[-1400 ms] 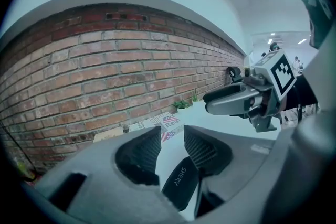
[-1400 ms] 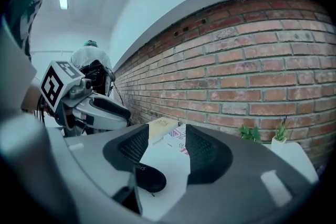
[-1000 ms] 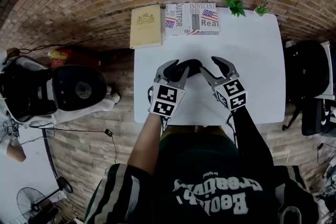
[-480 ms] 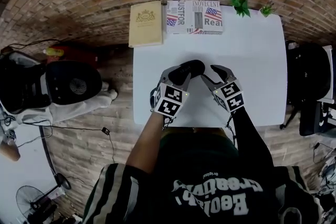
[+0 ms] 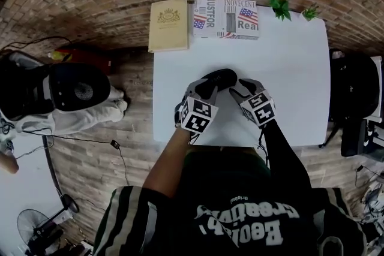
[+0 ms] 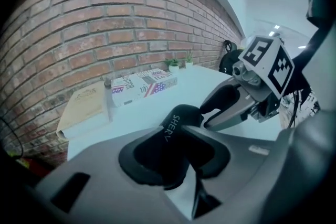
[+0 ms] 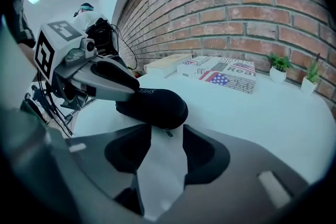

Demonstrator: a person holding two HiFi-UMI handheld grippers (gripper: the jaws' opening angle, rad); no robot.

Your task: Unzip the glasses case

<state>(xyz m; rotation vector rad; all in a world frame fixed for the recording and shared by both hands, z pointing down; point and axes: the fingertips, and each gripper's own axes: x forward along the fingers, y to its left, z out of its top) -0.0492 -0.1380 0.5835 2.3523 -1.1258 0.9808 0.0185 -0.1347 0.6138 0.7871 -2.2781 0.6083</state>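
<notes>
Left gripper view: the left tongs (image 6: 176, 153), whose jaws have just been closing, clamp the near end of the one glasses case (image 6: 181, 119).

Right gripper view: the right tongs (image 7: 160, 152), also just closing, stand apart over bare desk (image 7: 273, 113). The zip pull (image 7: 168, 132) lies just ahead.

Head view: two tongs, one case mid-desk, one book (image 5: 168, 24), one box (image 5: 226, 18), two plants (image 5: 280, 7).

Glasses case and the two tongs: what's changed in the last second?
Both tongs came down to the table. The left tongs have been closing on the end of the glasses case; the right tongs have been closing too, with only the zipper pull at their mouth. Case, tan book and plants stayed put.
</notes>
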